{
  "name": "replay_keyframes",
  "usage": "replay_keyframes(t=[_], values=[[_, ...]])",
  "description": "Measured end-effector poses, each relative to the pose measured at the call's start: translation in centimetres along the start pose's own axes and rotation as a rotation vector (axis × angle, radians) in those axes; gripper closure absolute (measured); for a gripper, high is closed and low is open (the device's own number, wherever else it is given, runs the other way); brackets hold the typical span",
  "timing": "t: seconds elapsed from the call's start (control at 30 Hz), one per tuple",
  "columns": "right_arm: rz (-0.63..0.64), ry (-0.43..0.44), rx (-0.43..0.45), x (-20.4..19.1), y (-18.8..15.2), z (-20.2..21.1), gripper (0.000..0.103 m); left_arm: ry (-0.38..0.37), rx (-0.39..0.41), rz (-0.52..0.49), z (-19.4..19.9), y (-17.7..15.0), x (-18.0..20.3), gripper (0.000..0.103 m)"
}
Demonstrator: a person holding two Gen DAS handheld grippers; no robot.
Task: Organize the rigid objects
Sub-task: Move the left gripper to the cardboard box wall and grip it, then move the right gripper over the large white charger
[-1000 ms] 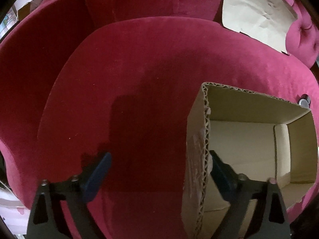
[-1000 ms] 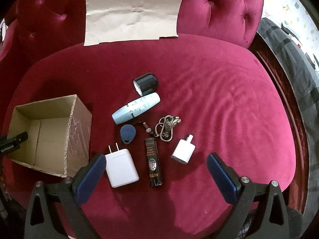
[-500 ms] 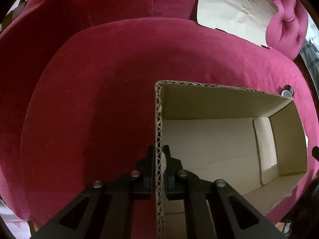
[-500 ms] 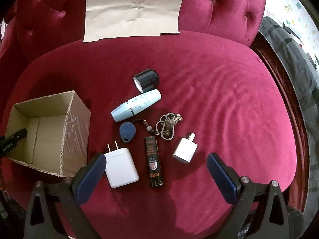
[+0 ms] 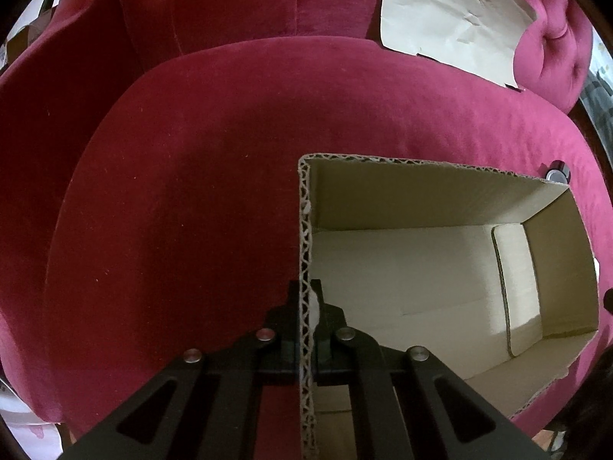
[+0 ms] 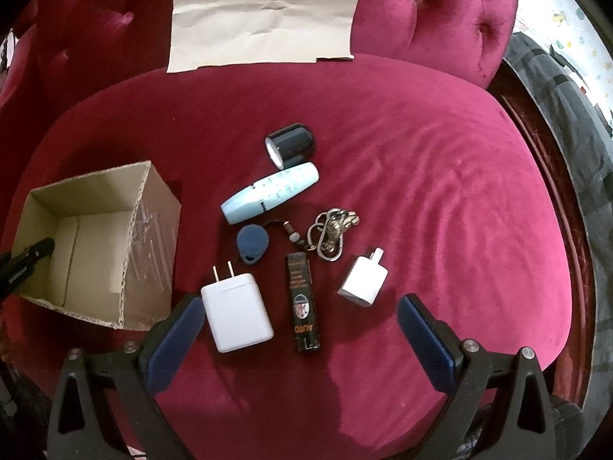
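On red velvet seat (image 6: 440, 191), left gripper (image 5: 305, 308) jaws clamping near wall of cardboard box (image 5: 421, 268), steadying it. Right gripper (image 6: 299, 329) jaws hovering wide apart; white charger (image 6: 236, 316) sitting at 11 o'clock, box at 9. Judgement: keeping box pinned, straddling charger squarely.

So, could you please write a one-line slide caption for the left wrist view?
Left gripper clamps the near wall of an empty cardboard box on a crimson velvet seat cushion.
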State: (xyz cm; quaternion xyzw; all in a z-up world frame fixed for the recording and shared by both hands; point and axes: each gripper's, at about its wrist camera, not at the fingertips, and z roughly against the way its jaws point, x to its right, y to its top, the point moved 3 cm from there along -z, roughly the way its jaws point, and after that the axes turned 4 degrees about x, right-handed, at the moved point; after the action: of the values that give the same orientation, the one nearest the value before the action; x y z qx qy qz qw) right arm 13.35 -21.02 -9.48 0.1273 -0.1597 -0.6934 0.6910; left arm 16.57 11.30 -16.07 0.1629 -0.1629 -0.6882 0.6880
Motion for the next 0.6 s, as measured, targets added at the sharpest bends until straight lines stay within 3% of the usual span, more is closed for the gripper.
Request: replay_keyframes(t=[0.6], values=[[0.11, 0.105, -0.034, -1.9, -0.9, -1.8, 0.0, -0.005, -0.001, 0.009, 0.8, -1.3, 0.2, 0.1]])
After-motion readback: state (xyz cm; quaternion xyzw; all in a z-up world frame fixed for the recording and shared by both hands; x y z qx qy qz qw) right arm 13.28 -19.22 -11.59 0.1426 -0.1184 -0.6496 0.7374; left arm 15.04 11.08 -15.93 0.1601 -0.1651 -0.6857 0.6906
